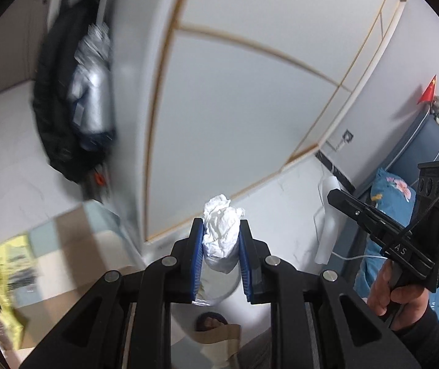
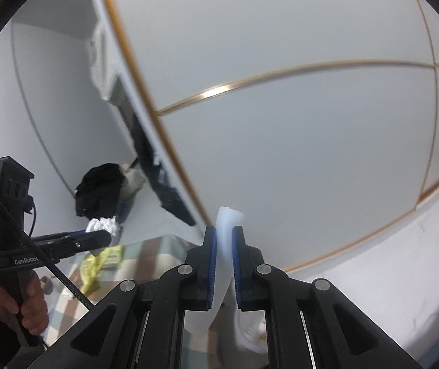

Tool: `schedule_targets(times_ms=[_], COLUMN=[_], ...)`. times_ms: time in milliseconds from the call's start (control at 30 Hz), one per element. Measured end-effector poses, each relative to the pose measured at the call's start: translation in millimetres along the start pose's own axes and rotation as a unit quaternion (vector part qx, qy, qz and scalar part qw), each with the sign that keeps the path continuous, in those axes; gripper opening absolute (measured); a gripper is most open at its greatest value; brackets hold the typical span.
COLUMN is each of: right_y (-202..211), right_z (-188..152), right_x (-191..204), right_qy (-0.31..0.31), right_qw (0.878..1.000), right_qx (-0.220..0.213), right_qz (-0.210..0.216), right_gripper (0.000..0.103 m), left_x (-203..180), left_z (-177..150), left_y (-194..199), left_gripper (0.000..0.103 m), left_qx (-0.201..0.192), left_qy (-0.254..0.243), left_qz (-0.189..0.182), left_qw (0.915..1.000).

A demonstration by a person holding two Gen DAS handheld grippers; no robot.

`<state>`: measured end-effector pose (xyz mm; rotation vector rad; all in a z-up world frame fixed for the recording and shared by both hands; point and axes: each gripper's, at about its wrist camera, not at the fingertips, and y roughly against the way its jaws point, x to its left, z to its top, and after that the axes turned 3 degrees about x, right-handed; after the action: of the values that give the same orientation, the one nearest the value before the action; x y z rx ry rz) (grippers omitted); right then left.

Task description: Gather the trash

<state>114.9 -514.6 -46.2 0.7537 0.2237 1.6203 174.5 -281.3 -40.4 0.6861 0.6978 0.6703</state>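
Observation:
My left gripper (image 1: 221,230) is shut on a crumpled white tissue wad (image 1: 221,230), held up in the air; the tissue sticks out past the blue pads. It also shows in the right wrist view (image 2: 102,225). My right gripper (image 2: 224,233) is shut on a thin white plastic bag edge (image 2: 225,240) that hangs down between the pads. The right gripper (image 1: 373,215) shows at the right of the left wrist view, in a hand. A yellow wrapper (image 1: 2,273) lies on the checked tabletop (image 1: 75,246) at lower left.
A white wardrobe with gold trim (image 1: 235,92) fills the background. Dark clothes (image 1: 65,107) hang at the left. A bed with blue bedding (image 1: 404,190) is at the right. A black cloth pile (image 2: 102,190) lies on the floor.

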Motion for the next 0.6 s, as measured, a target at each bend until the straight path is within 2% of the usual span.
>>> schedule_targets(times_ms=[233, 400, 600], right_y=[-50, -88, -140], right_z=[-24, -49, -74], right_x=[-60, -89, -116], right_qy=[-0.054, -0.086, -0.115], right_qw=[0.997, 0.992, 0.985], right_qx=[0.052, 0.09, 0.129], right_qz=[-0.009, 0.001, 0.01], right_gripper=[0.01, 0.01, 0.01], left_x=[2, 3, -2], left_z=[-1, -11, -25], left_y=[-87, -144, -189], left_gripper=[0.017, 0.017, 0.017], left_qx=[0.096, 0.167, 0.22], left_qy=[0.02, 0.042, 0.049], left_qz=[-0.004, -0.007, 0.01], left_qw=[0.9951, 0.985, 0.9742])
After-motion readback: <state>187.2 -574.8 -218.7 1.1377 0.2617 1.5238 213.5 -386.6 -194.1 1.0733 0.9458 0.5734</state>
